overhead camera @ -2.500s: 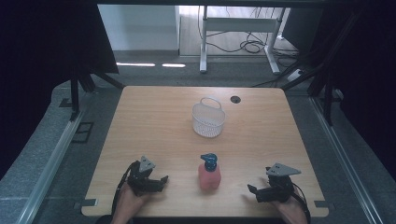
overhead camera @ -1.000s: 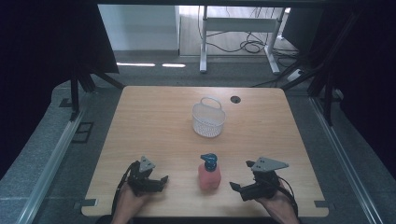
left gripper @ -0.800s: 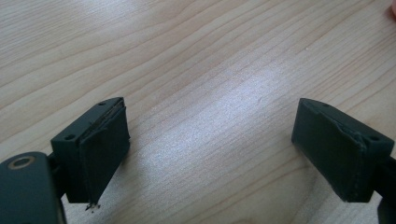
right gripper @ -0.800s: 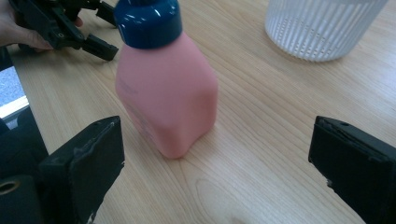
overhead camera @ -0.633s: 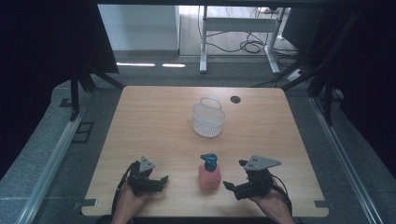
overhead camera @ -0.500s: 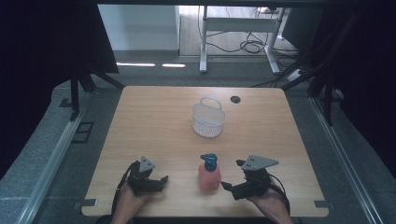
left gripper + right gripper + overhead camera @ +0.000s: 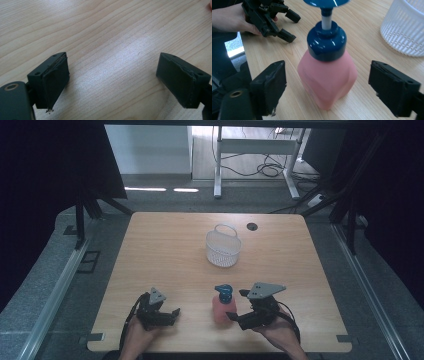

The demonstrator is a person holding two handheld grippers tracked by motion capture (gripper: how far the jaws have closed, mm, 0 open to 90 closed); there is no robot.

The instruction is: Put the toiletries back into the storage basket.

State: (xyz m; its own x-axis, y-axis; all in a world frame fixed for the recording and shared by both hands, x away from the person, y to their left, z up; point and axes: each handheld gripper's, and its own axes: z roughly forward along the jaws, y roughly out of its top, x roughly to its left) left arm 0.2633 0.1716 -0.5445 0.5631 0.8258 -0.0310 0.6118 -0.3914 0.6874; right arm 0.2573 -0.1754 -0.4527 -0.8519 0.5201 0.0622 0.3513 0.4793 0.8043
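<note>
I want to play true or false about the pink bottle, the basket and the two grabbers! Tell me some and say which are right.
1. The pink bottle stands upright on the table. True.
2. The right gripper is squeezing the bottle. False: its jaws are open, one on each side, not touching it.
3. The white basket has the bottle inside it. False: the bottle stands on the table nearer the person, apart from the basket.
4. The left gripper is open with only bare wood between its jaws. True.
5. The bottle's pump top is red. False: it is blue.
</note>
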